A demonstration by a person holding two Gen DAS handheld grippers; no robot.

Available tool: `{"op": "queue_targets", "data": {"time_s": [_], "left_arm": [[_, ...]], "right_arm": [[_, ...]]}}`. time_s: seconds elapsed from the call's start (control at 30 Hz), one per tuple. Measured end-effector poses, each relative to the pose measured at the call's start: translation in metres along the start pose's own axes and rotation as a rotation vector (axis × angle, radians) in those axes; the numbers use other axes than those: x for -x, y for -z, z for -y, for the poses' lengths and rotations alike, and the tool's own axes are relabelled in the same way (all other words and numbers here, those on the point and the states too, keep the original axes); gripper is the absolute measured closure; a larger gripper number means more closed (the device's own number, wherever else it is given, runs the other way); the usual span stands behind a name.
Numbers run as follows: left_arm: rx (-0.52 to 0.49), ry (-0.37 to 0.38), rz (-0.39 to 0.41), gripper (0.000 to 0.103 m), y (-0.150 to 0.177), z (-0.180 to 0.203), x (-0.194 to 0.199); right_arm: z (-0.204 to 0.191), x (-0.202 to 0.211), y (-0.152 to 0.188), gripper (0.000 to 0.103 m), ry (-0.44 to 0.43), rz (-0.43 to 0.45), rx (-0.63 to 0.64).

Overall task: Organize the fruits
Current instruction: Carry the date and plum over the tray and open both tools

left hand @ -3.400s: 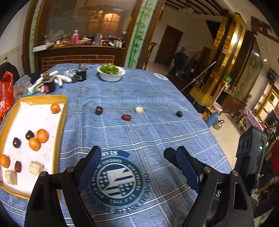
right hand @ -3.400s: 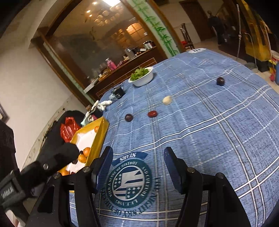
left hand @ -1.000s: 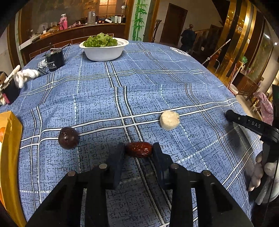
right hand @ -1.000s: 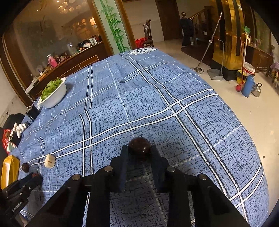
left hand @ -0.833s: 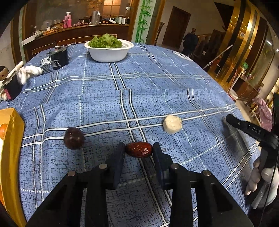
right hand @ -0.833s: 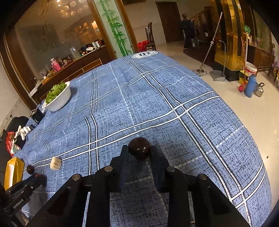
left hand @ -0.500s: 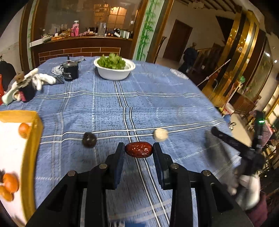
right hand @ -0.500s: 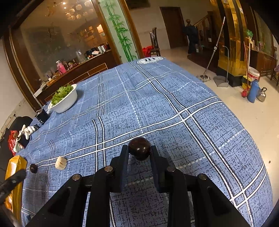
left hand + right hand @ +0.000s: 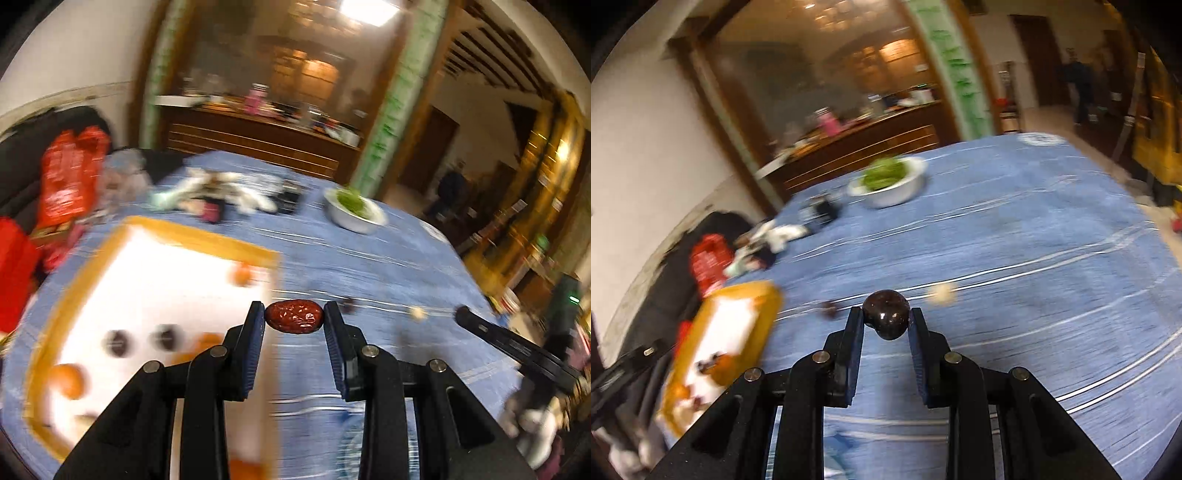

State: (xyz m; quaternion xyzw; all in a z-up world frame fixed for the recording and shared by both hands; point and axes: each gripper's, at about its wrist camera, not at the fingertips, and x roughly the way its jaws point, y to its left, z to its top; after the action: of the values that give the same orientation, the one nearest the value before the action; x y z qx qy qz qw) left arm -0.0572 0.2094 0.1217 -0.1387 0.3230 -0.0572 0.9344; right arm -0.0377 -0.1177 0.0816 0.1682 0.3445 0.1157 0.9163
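Note:
My left gripper is shut on a red date and holds it in the air above the right edge of the yellow-rimmed white tray. The tray holds several oranges and dark fruits. My right gripper is shut on a dark round fruit, raised over the blue tablecloth. The tray shows at the lower left of the right wrist view. A pale fruit and a small dark fruit lie on the cloth; they also show in the left wrist view.
A white bowl of greens stands at the far side, also in the right wrist view. Gloves and a black box lie at the back left. Red bags hang past the table's left edge. The views are motion-blurred.
Both grippers closed on their fruits, lifted them and swung left toward the tray. The left gripper now hangs over the tray's right edge. The pale and small dark fruits stayed on the cloth.

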Motion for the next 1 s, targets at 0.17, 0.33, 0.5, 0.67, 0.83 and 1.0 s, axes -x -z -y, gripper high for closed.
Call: {"op": "queue_targets", "data": {"time_s": [0.17, 0.33, 0.5, 0.67, 0.83, 1.0], "left_arm": [[0.130, -0.120, 0.000, 0.071, 0.005, -0.077, 0.005], [0.197, -0.144, -0.033, 0.071, 0.016, -0.115, -0.001], [0.235, -0.143, -0.049, 0.071, 0.023, -0.134, -0.006], [0.248, -0.128, -0.059, 0.068, 0.027, -0.139, -0.005], [0.232, -0.140, -0.027, 0.043, 0.023, -0.135, 0.007], [0.205, -0.136, -0.005, 0.030, 0.018, -0.123, 0.019]], "right_arm": [[-0.086, -0.028, 0.025, 0.076, -0.146, -0.110, 0.104], [-0.159, -0.063, 0.064, 0.075, -0.214, -0.223, 0.215], [-0.200, -0.083, 0.090, 0.075, -0.224, -0.284, 0.303], [-0.222, -0.098, 0.105, 0.073, -0.212, -0.317, 0.373], [-0.225, -0.101, 0.110, 0.071, -0.208, -0.328, 0.376], [-0.216, -0.091, 0.104, 0.066, -0.210, -0.299, 0.332]]}}
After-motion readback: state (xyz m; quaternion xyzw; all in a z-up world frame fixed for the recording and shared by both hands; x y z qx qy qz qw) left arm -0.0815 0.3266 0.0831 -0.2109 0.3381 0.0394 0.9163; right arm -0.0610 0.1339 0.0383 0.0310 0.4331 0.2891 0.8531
